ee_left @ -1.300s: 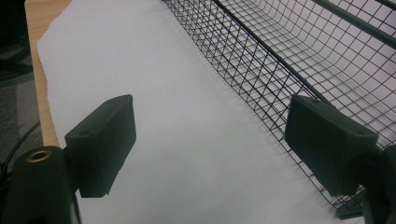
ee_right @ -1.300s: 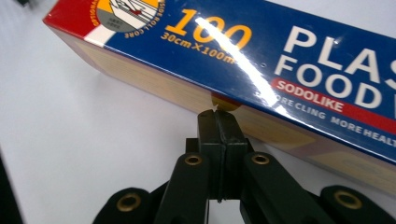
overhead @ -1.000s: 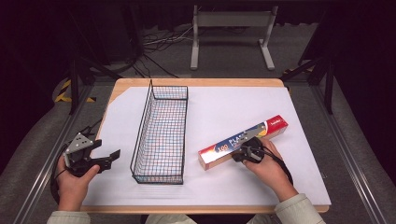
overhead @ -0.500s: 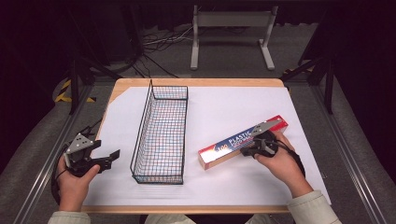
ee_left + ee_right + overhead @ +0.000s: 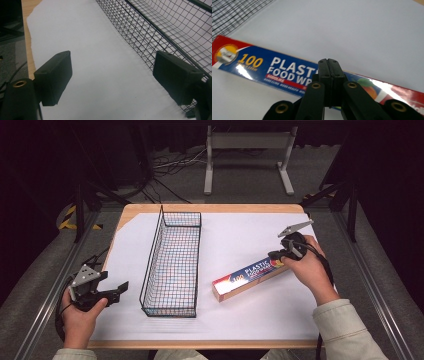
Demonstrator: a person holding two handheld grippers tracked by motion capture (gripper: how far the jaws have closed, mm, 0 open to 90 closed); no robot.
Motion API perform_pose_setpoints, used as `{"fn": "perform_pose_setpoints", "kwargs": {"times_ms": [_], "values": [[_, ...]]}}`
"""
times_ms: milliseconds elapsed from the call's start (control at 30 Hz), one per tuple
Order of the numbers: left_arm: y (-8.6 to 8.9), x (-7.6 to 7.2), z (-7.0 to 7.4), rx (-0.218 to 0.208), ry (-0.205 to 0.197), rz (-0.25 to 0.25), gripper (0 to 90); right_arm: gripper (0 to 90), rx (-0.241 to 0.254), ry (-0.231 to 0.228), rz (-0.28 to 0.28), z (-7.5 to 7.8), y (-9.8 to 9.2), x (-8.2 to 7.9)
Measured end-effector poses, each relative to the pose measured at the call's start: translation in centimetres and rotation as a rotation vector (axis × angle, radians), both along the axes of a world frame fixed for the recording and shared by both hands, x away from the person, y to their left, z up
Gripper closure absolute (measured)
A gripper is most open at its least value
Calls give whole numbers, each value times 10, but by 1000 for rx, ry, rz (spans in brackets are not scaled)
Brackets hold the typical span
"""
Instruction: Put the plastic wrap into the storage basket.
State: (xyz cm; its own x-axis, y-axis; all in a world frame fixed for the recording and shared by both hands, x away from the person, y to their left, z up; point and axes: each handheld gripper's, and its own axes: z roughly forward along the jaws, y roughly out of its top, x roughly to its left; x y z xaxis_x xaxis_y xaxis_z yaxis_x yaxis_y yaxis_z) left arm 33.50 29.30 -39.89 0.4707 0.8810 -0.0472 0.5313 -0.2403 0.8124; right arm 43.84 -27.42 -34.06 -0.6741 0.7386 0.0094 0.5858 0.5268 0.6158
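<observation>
Right claw [image 5: 329, 65], jaws pressed together on nothing, hovers over the plastic food wrap box [image 5: 248, 277] at lower right of centre; probably it must open wide before gripping.

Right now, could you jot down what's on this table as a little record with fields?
surface: white sheet on a wooden table
basket: black wire basket, long, upright
box: plastic food wrap box, lying right of the basket, apart from it
left gripper: jaws open, nothing between them, beside the basket
right gripper: jaws shut together, over the box's right end
</observation>
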Motion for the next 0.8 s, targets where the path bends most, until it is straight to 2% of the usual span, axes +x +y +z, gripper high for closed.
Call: {"fn": "perform_pose_setpoints", "kwargs": {"times_ms": [100,167,467,800], "values": [[0,0,-1,-3,-2,1,166,900,-7,3,-35,2,-4,13],[0,1,-1,-3,0,0,165,900,-13,3,-37,1,-6,21],[0,1,-2,-4,-2,9,165,900,-55,15,-147,-19,-18,53],[1,1,-3,-4,2,8,164,900,-115,32,-205,-38,-29,72]]}}
